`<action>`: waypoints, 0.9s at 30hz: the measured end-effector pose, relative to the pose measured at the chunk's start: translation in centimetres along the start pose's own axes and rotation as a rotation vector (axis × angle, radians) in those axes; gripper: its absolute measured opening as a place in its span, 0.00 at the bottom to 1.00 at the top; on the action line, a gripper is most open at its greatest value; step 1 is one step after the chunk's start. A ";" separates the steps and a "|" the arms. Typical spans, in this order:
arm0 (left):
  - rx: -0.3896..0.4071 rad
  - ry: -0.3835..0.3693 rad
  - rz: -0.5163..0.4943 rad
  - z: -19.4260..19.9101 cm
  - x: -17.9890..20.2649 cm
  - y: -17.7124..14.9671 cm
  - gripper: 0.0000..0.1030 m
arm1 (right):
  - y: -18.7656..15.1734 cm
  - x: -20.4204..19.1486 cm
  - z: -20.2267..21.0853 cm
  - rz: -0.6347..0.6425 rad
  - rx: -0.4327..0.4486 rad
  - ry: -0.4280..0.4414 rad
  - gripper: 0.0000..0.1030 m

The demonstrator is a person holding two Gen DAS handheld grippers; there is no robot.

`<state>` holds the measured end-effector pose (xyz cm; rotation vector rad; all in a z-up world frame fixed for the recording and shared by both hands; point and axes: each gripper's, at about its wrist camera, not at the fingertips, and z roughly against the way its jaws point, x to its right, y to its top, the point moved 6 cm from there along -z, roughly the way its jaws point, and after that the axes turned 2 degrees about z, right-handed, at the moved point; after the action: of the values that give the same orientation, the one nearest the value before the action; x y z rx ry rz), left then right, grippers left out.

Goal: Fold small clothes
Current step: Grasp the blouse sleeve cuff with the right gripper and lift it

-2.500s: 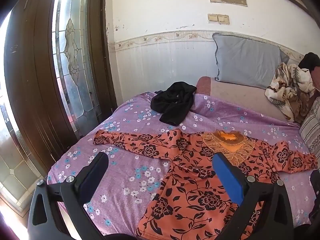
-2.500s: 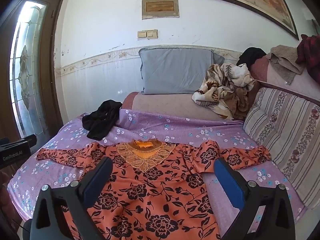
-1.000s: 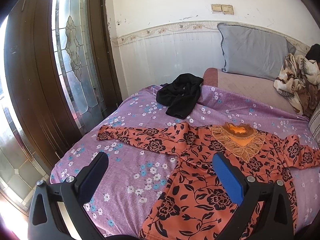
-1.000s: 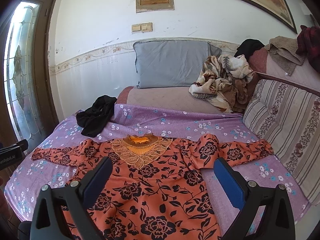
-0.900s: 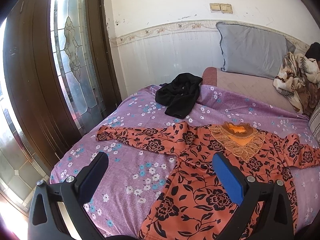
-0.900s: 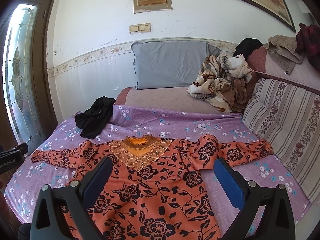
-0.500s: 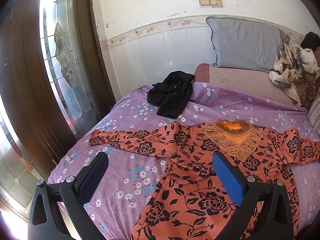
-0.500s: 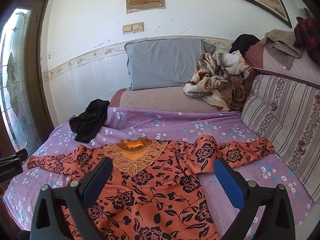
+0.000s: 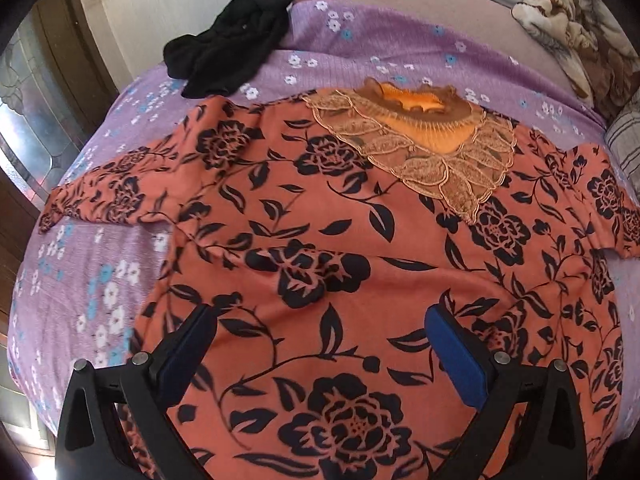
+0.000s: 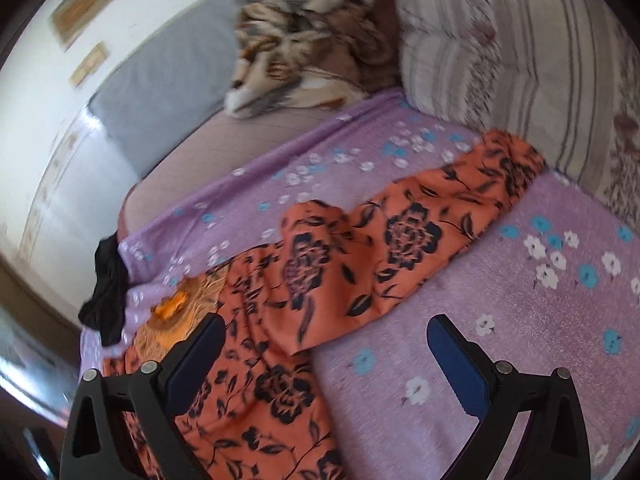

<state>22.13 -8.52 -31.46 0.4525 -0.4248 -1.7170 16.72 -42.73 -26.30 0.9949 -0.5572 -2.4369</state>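
Note:
An orange top with black flowers (image 9: 340, 220) lies spread flat on the purple flowered bedspread (image 9: 100, 280), its lace collar (image 9: 424, 144) toward the wall. My left gripper (image 9: 320, 332) hangs open low over the top's body, nothing between its blue pads. In the right wrist view the top's right sleeve (image 10: 400, 240) stretches toward the striped cushion. My right gripper (image 10: 324, 344) is open just in front of that sleeve's underarm, tilted, straddling the top's side edge and bare bedspread (image 10: 540, 280).
A black garment (image 9: 232, 44) is bunched at the bed's far left corner. A grey pillow (image 10: 160, 92) and a brown patterned blanket (image 10: 304, 52) lie at the head. A striped cushion (image 10: 520, 52) bounds the right side. A dark wooden door (image 9: 52, 80) stands left.
Both grippers have dropped down close to the top. The left moved in over its body; the right swung right and tilted toward the right sleeve. Both stay open.

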 end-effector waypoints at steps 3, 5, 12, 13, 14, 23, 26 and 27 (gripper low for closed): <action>-0.036 -0.028 -0.059 -2.3 1.0 -1.1 1.00 | 3.2 6.5 -1.7 -0.286 0.008 0.023 0.84; -0.068 -0.059 -0.075 -3.3 1.3 -1.6 1.00 | 5.1 9.5 -2.9 -0.384 0.002 0.020 0.79; -0.044 -0.091 -0.038 -2.8 1.1 -2.1 1.00 | 9.7 15.6 -6.5 -0.563 0.059 0.052 0.56; -0.049 -0.091 -0.034 -2.8 1.1 -2.1 1.00 | 10.3 15.9 -6.7 -0.573 0.073 0.066 0.53; -0.051 -0.092 -0.032 -2.7 1.2 -2.2 1.00 | 11.1 16.2 -7.0 -0.569 0.080 0.076 0.52; -0.017 -0.057 -0.040 -3.0 0.4 -0.6 1.00 | 13.0 14.8 -8.0 -0.480 0.165 0.206 0.09; 0.056 -0.008 -0.019 -2.0 -0.6 0.6 1.00 | 13.9 8.4 -6.1 -0.352 0.184 0.340 0.09; 0.076 -0.002 -0.007 -1.6 -1.0 1.0 1.00 | 13.7 5.9 -5.3 -0.310 0.180 0.394 0.09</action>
<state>23.94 -7.79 -32.27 0.5072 -0.4918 -1.7128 20.20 -58.21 -25.95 1.6981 -0.5194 -2.3759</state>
